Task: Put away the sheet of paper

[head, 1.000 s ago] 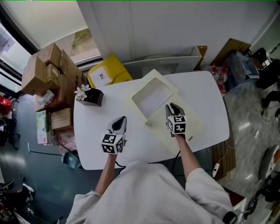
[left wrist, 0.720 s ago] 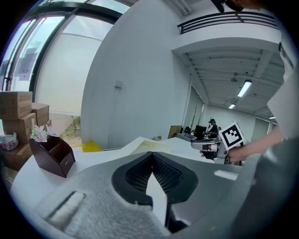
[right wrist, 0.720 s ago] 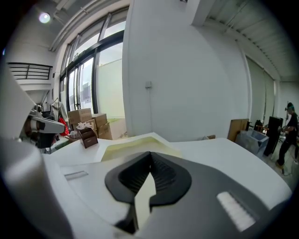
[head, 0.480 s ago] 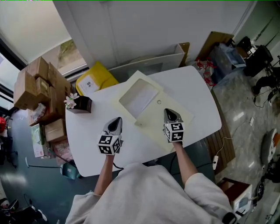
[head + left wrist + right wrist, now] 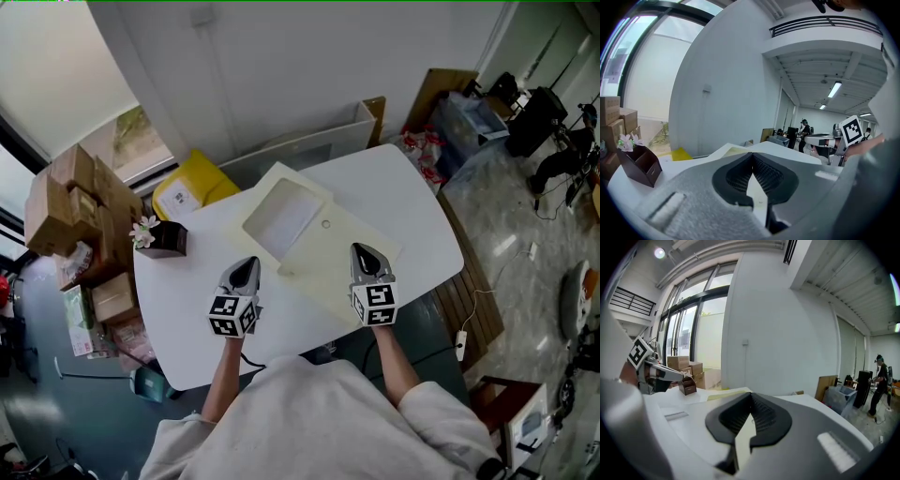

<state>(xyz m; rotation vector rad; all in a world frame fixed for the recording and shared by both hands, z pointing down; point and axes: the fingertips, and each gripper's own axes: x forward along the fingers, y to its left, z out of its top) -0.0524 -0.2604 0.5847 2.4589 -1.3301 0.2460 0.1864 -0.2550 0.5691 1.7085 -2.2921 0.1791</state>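
A white sheet of paper (image 5: 281, 218) lies on the far left part of a large cream folder (image 5: 342, 262) spread on the white table (image 5: 422, 220). My right gripper (image 5: 366, 251) hovers over the folder's near right part, jaws shut with nothing between them (image 5: 751, 397). My left gripper (image 5: 246, 266) is over bare table just left of the folder's near corner, also shut and empty (image 5: 752, 157). Neither gripper touches the paper. The folder's raised edge (image 5: 736, 150) shows in the left gripper view beyond the jaws.
A dark box with flowers (image 5: 161, 239) stands at the table's far left corner. Behind the table are a yellow box (image 5: 187, 195), stacked cardboard boxes (image 5: 70, 202) and a white panel (image 5: 309, 141). Wooden slats (image 5: 469, 291) lie on the floor at right. A person (image 5: 880, 380) stands far off.
The right gripper's jaws have shut and it has drawn back from the paper toward the table's near edge. The left gripper has kept its place. The head view has shifted.
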